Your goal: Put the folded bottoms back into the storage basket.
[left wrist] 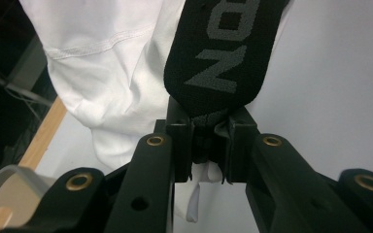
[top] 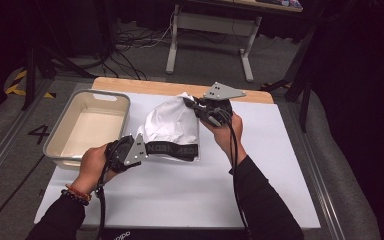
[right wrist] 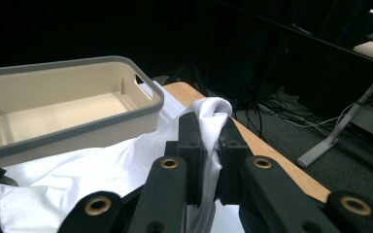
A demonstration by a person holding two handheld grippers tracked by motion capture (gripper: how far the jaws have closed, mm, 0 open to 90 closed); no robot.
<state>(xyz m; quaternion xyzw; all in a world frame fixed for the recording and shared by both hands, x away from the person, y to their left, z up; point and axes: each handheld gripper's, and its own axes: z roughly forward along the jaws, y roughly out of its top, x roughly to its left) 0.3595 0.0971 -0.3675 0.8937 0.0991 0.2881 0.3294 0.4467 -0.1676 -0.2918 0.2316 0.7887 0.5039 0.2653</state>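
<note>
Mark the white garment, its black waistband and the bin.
white garment [top: 167, 122], high view, middle of the bunched white fabric.
black waistband [left wrist: 218, 58], left gripper view, lettered face of the band.
bin [right wrist: 85, 124], right gripper view, near side wall under the grey rim.

A grey carpeted floor [top: 145, 62] lies in dim light beyond the wooden-edged, white-topped table [top: 180, 185]. Behind that table stands a white metal desk frame [top: 210, 30], black cables [top: 130, 45] tangled left of it.
</note>
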